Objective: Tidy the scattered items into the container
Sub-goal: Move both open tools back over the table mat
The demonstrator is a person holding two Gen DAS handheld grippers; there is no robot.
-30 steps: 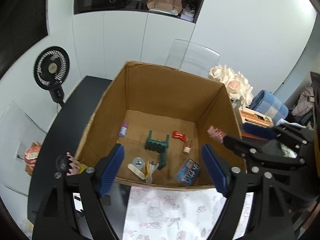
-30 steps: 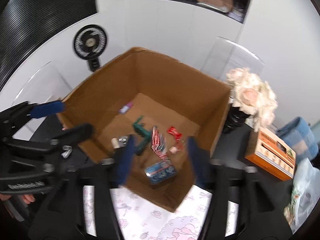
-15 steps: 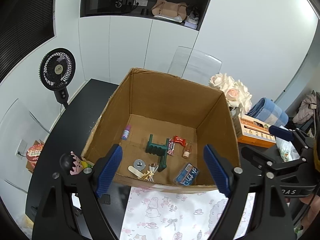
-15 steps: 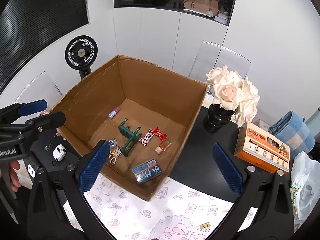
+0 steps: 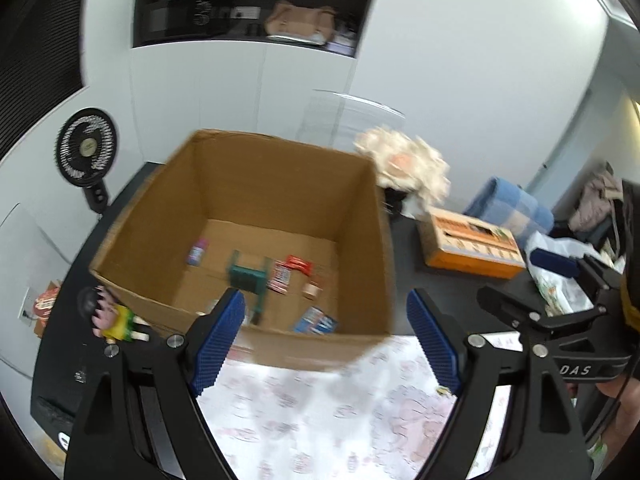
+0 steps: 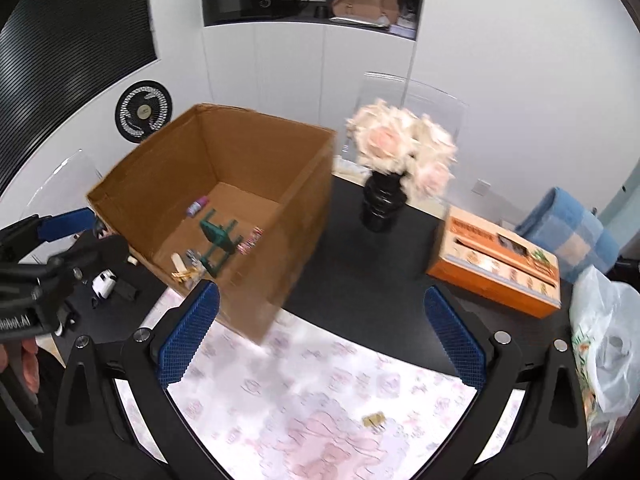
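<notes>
Cardboard box (image 5: 320, 344) just beyond both grippers' spread, empty fingers (image 6: 188, 344).

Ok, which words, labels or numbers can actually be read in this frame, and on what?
"DAS": white letters on the right tool's black body, start cut off.
"obot.AI": white letters on the left tool's black body, start cut off.
Orange box print: too blurred.
Packets in the cardboard box: too blurred.
Fan badge: too small.
</notes>
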